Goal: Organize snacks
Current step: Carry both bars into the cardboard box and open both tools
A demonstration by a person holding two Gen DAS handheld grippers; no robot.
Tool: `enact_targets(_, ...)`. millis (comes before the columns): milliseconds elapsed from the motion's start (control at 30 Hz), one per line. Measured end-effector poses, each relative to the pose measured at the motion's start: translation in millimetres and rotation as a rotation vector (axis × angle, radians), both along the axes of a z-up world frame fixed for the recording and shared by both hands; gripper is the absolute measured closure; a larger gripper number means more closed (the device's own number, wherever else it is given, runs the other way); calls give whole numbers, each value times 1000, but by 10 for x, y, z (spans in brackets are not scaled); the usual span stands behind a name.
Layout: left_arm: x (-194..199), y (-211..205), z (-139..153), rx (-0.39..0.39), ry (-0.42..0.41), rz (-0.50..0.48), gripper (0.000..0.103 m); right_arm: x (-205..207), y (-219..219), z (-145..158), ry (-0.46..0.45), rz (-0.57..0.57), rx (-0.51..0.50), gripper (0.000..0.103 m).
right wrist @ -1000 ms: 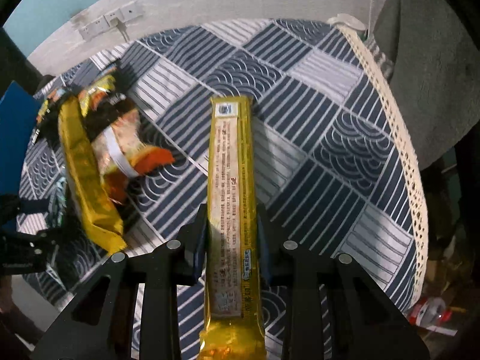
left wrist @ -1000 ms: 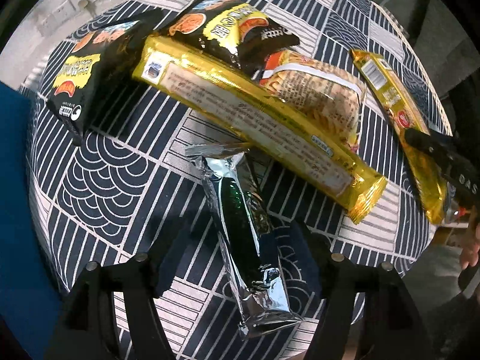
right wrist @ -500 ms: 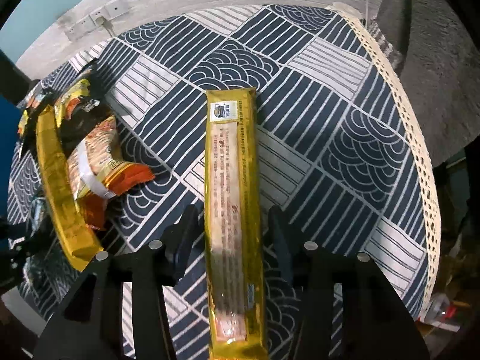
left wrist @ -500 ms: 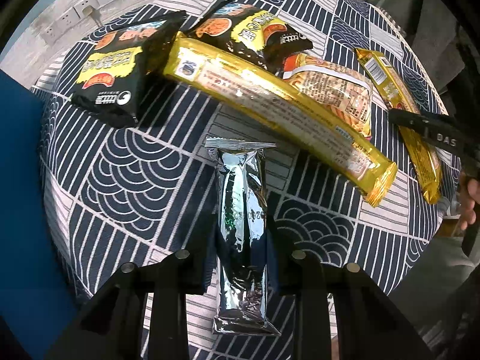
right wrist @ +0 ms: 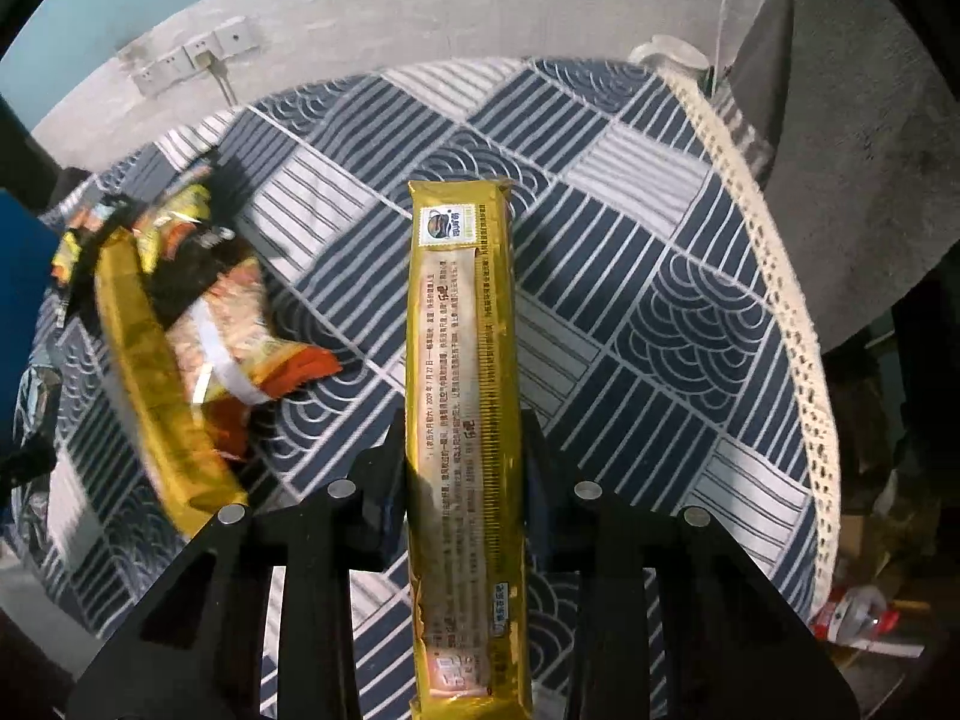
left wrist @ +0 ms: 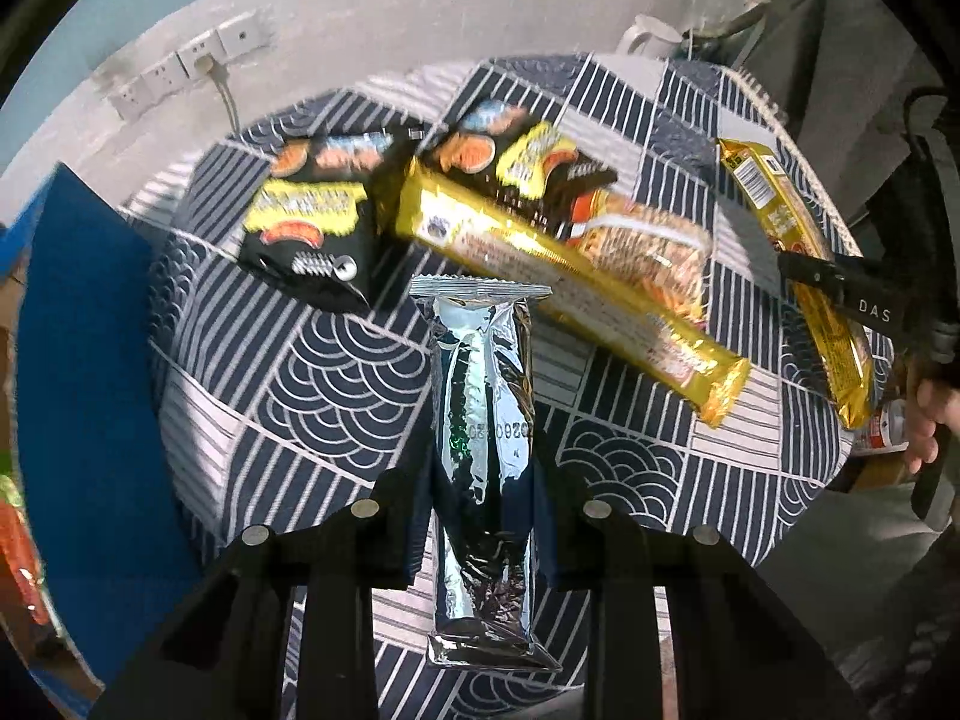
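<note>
My left gripper [left wrist: 483, 516] is shut on a silver foil snack pack [left wrist: 483, 420] and holds it lifted above the patterned tablecloth [left wrist: 312, 396]. My right gripper [right wrist: 462, 480] is shut on a long gold biscuit pack [right wrist: 459, 396] and holds it above the cloth; that pack also shows in the left wrist view [left wrist: 798, 264]. On the table lie a second long gold pack [left wrist: 570, 276], two black-and-yellow snack bags [left wrist: 312, 216] [left wrist: 522, 162] and an orange clear-window bag [left wrist: 648, 234].
A blue panel [left wrist: 84, 396] stands at the table's left side. A wall with sockets [right wrist: 192, 57] is behind the table. The cloth's lace edge [right wrist: 786, 324] marks the right rim, with grey fabric [right wrist: 840, 120] beyond it.
Both grippers have closed on their packs and lifted them off the table. The cameras have risen and pulled back, so the wall now shows.
</note>
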State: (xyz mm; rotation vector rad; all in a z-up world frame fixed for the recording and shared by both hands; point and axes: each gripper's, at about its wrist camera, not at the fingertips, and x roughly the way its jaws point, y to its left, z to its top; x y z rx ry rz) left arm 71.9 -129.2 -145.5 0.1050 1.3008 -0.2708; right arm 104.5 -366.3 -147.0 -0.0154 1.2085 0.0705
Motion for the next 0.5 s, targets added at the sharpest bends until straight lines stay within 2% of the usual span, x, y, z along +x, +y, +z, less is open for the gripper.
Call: enact_targets(500, -145, 269, 599, 33, -149, 14, 74, -254, 445, 679, -100, 100, 30, 72)
